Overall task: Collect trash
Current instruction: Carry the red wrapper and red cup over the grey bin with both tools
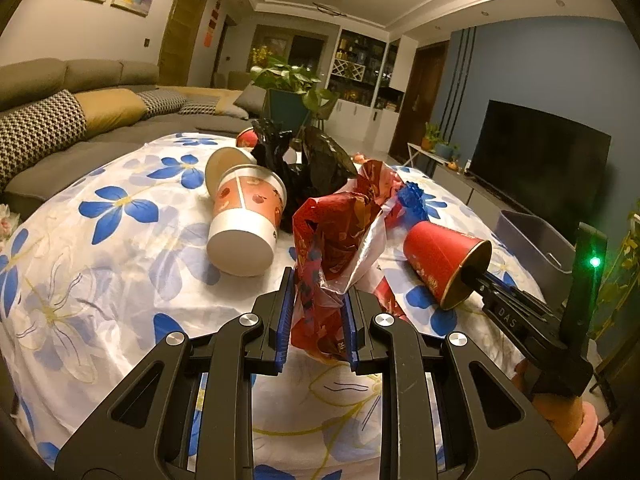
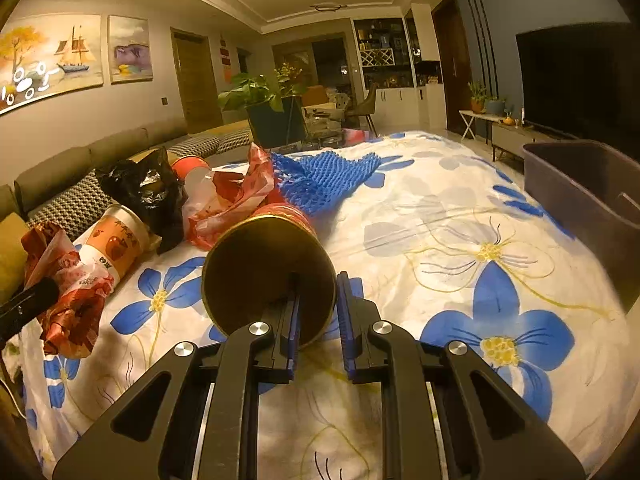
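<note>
- A table spread with a white cloth printed with blue flowers (image 2: 460,240) carries everything.
- A tall orange-and-white paper cup (image 1: 246,220) lies on its side.
- A crumpled black plastic bag (image 1: 304,164) sits behind that cup.
- A blue foam mesh sleeve (image 2: 324,180) rests mid-table beside a crumpled red-and-white plastic bag (image 2: 224,200).
- A grey plastic bin (image 2: 588,188) stands at the table's far right edge.

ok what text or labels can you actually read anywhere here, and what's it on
"DAS" on the black arm of the right gripper, seen from the left wrist camera.
Print on the tall paper cup: too blurred to read.
Gold print on the red cup: unreadable.
Print on the red plastic bag in the left gripper: unreadable.
</note>
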The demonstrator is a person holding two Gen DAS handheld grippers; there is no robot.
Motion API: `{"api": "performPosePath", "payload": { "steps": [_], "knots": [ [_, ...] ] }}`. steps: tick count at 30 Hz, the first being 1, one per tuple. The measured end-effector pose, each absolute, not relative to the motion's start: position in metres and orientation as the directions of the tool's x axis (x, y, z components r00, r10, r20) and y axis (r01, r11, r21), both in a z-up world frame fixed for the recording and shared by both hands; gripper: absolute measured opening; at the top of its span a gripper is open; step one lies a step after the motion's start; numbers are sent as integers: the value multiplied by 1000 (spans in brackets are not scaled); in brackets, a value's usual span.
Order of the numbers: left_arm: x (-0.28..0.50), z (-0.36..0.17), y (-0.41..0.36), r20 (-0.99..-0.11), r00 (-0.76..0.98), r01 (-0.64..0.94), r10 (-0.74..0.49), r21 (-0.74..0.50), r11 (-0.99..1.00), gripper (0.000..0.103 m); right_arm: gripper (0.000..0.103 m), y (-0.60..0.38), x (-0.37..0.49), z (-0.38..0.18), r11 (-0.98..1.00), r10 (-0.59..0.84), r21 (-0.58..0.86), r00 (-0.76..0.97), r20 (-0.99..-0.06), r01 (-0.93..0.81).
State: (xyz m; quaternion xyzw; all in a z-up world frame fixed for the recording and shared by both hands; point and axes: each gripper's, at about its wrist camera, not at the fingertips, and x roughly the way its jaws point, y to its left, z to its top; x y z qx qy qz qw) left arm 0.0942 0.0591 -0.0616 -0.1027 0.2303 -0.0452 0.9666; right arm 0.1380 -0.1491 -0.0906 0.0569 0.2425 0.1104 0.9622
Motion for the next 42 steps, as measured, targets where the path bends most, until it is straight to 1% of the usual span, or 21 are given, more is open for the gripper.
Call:
{"api": "performPosePath", "payload": {
  "steps": [4,5,6,8,12,19,27,32,42],
  "knots": [
    [95,-63,58,-438,889,40,-134,-217,975,21,17,-151,135,-92,965,259,159,856,-448,-209],
    [96,-63,57,-440,888,41,-135,-217,975,21,9,-151,134,-91,964,263,157,856,-445,-215],
    [97,-63,55,-441,887,44,-139,-218,975,21,6,-151,133,-91,962,270,156,856,-441,-223],
    [99,-62,52,-441,886,50,-142,-214,975,21,4,-152,130,-88,962,271,157,860,-431,-224],
    [102,-56,39,-432,888,77,-156,-196,978,21,4,-162,121,-75,964,260,157,884,-390,-214],
    [114,-38,4,-388,897,160,-211,-159,974,21,4,-190,104,-52,978,201,129,921,-332,-167],
    [132,-16,-52,-333,893,284,-302,-104,953,21,4,-234,90,-27,992,100,102,960,-263,-76],
    [147,-3,-88,-304,876,362,-375,-100,927,21,4,-264,85,-9,997,17,82,978,-210,0],
    [187,22,-182,-236,821,514,-520,-93,853,21,4,-347,87,18,973,-208,76,971,-120,218]
  ]
}}
